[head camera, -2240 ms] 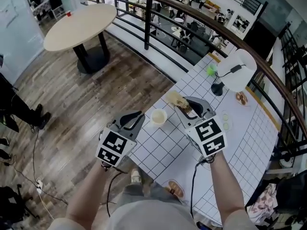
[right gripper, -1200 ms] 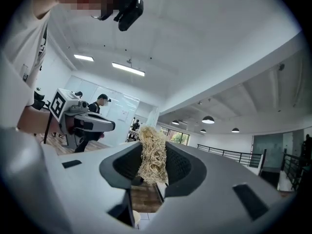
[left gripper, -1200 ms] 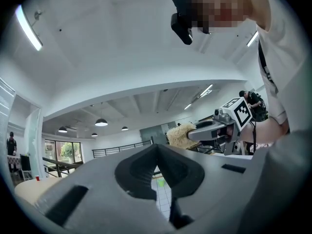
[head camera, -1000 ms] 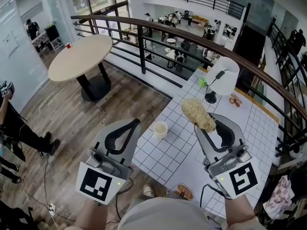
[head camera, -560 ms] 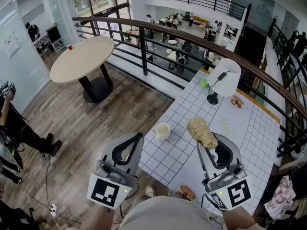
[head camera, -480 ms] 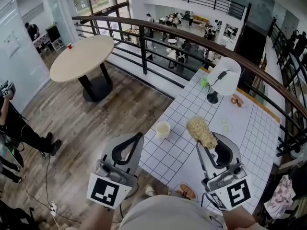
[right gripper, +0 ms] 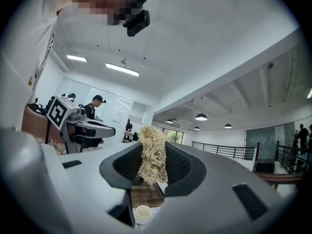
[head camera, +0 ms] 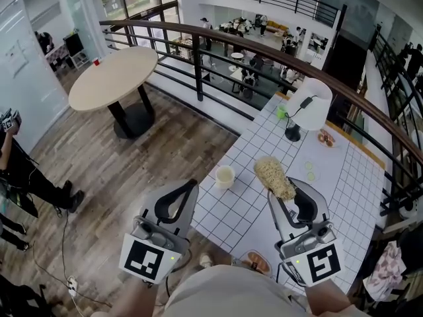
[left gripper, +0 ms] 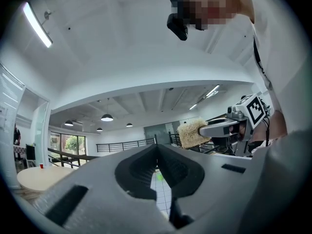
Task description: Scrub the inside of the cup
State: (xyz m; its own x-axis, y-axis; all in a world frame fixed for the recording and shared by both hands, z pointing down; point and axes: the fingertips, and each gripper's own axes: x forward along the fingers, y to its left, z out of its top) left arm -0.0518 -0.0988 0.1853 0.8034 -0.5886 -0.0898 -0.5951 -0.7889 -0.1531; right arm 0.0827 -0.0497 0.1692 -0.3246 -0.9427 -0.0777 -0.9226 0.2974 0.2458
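A small cream cup (head camera: pixel 225 175) stands upright near the left edge of the white tiled table (head camera: pixel 248 210); in the right gripper view the cup (right gripper: pixel 143 213) shows far below the jaws. My right gripper (head camera: pixel 285 189) is shut on a tan fibrous scrubber (head camera: pixel 274 177), which sticks out past the jaws (right gripper: pixel 153 155) and is held above the table to the right of the cup. My left gripper (head camera: pixel 192 185) is shut and empty (left gripper: pixel 157 147), raised over the floor left of the cup. Both point upward, apart from the cup.
A white lamp (head camera: pixel 309 114), a green item (head camera: pixel 280 113) and a plate of food (head camera: pixel 324 137) sit at the table's far end. Another plate (head camera: pixel 254 263) lies at the near edge. A dark railing (head camera: pixel 264 51) runs behind. A round table (head camera: pixel 112 74) and a person (head camera: pixel 20 177) are at the left.
Both grippers have lifted up and back from the cup towards me since the earliest frame. Over the last half second they barely shift; the scrubber stays gripped.
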